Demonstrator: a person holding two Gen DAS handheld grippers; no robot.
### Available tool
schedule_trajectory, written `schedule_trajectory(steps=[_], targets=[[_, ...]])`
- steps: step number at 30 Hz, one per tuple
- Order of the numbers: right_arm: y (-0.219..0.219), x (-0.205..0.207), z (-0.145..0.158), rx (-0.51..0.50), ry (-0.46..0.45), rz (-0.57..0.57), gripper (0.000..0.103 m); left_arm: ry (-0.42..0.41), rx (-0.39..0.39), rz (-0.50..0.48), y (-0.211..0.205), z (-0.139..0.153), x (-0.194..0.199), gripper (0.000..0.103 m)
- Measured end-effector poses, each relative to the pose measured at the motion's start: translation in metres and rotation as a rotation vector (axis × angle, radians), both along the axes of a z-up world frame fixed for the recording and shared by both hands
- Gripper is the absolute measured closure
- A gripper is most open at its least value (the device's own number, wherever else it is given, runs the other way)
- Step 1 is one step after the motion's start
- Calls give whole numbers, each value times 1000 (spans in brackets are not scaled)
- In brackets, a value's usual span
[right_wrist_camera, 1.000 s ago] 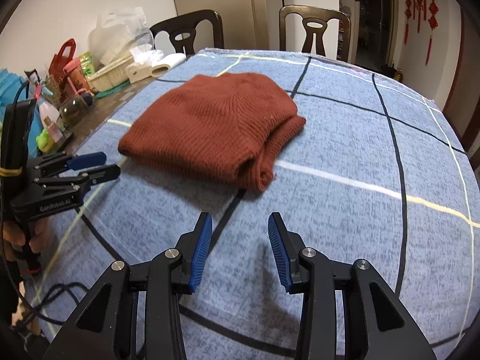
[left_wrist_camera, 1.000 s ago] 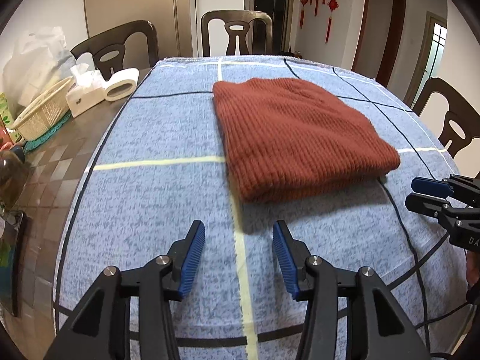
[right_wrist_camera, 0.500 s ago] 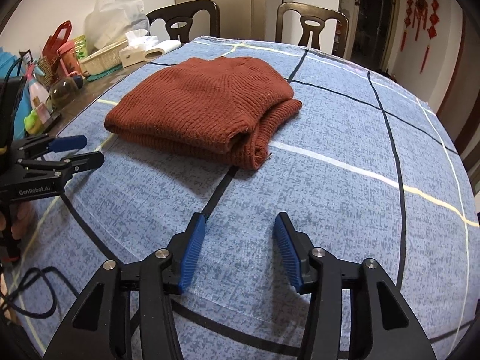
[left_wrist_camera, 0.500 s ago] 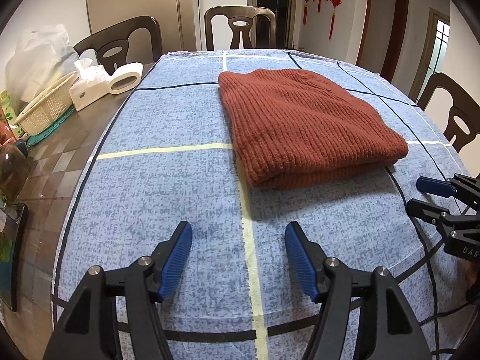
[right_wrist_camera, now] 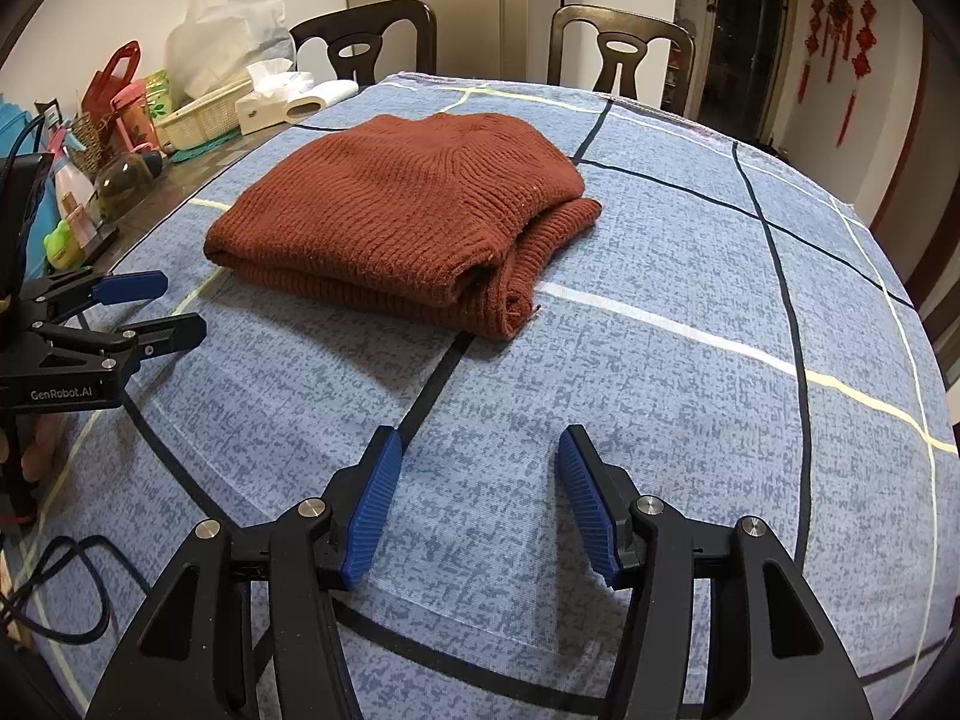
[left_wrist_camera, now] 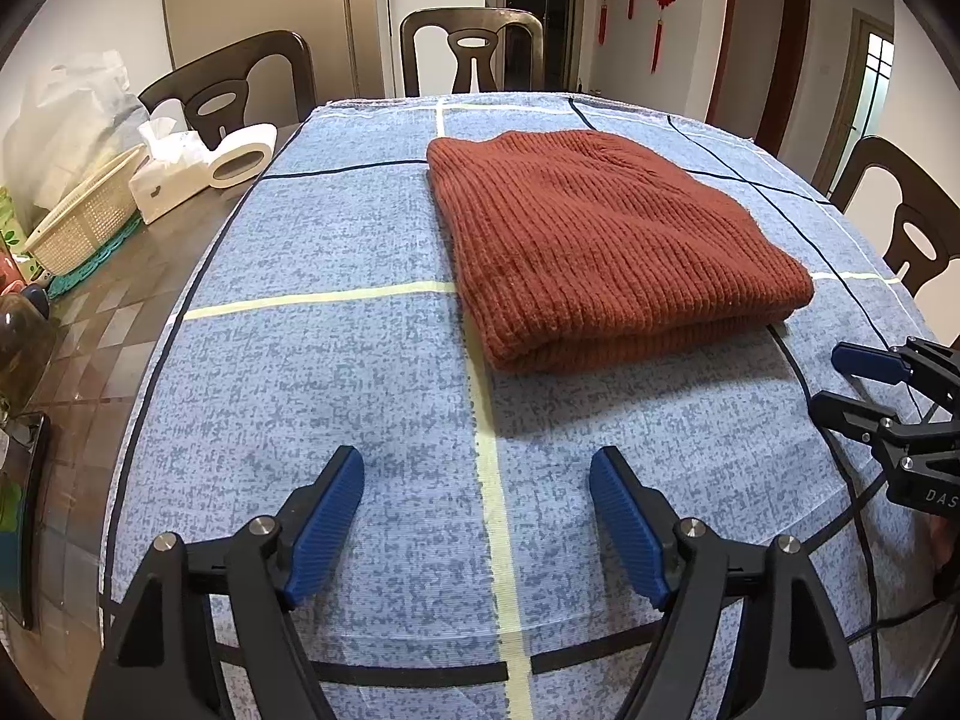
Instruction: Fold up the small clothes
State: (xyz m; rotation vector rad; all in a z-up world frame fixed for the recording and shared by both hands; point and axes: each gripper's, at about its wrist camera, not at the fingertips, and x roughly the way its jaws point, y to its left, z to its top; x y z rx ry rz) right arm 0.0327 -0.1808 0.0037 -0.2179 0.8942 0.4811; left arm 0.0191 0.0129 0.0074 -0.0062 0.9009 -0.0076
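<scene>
A rust-red knitted sweater (left_wrist_camera: 600, 240) lies folded on the blue checked tablecloth (left_wrist_camera: 336, 384); it also shows in the right wrist view (right_wrist_camera: 408, 222). My left gripper (left_wrist_camera: 477, 480) is open and empty, low over the cloth in front of the sweater's near left corner. My right gripper (right_wrist_camera: 480, 468) is open and empty, in front of the sweater's right folded edge. Each gripper shows in the other's view: the right one (left_wrist_camera: 840, 378) at the right edge, the left one (right_wrist_camera: 162, 306) at the left edge. Neither touches the sweater.
On the bare table to the left stand a woven basket (left_wrist_camera: 84, 222), a tissue box (left_wrist_camera: 168, 174), a paper roll (left_wrist_camera: 243, 156) and bottles (right_wrist_camera: 120, 180). Chairs (left_wrist_camera: 474, 54) ring the table. Cables (right_wrist_camera: 66, 600) lie at the near edge.
Both grippers have drawn back from the sweater toward the table's near edge. The left jaws have opened wider. The sweater has not moved.
</scene>
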Motion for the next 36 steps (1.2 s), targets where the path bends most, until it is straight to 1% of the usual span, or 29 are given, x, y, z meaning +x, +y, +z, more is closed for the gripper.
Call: schedule_trajectory(steps=[4, 36], targets=[[0, 0, 0, 1, 0, 0, 47, 4, -2, 4, 2, -1, 1, 19], [1, 0, 0, 0, 0, 0, 45, 6, 1, 7, 3, -2, 0, 16]])
